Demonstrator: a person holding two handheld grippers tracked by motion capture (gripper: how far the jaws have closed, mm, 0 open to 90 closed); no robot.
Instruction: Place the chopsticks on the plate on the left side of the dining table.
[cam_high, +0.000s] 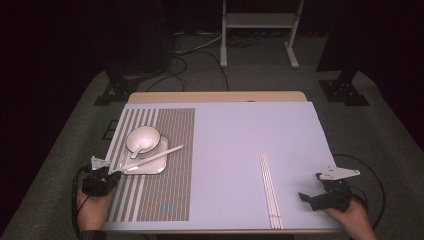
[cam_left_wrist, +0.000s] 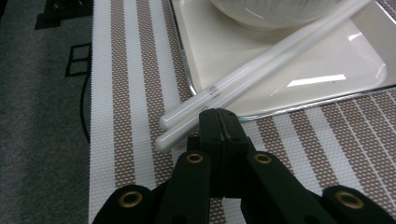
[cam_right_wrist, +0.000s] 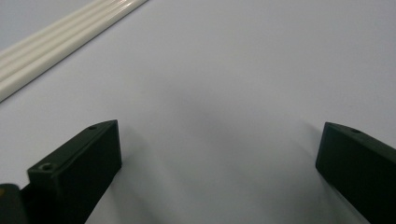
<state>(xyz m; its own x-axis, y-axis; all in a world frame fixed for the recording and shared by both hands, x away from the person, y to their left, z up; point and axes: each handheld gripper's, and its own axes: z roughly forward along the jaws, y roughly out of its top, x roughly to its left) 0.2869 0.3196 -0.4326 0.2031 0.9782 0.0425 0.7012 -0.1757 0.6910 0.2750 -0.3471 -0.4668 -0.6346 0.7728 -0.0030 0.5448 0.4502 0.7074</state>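
1. The left gripper (cam_high: 111, 172) sits over the near-left part of the striped placemat (cam_high: 165, 200), close to the tabletop's left edge, held by the person's left hand (cam_high: 92, 202).
2. In the left gripper view its two black jaws are pressed together, tip against tip, with nothing between them.
3. Those closed tips lie just beside the near ends of a pair of white chopsticks (cam_left_wrist: 261, 74); whether they touch the sticks I cannot tell.
4. The pair of white chopsticks lies side by side, slanting across a square white plate (cam_left_wrist: 355, 60), its near ends overhanging the plate's rim onto the placemat.
5. On the plate stands a white bowl (cam_high: 143, 139) with a white spoon (cam_high: 138, 148) in it, toward the plate's far side.
6. The plate rests on the placemat, which covers the left part of the light blue tabletop (cam_high: 235, 145) from near edge to far edge.
7. The right gripper (cam_high: 311, 197) rests near the tabletop's near-right corner, in the person's right hand (cam_high: 352, 215).
8. In the right gripper view its jaws are spread wide over bare tabletop, holding nothing.
9. A second bundle of white chopsticks (cam_high: 270, 190) lies on the bare tabletop to the left of the right gripper, running from mid-table down to the near edge, apart from the jaws.
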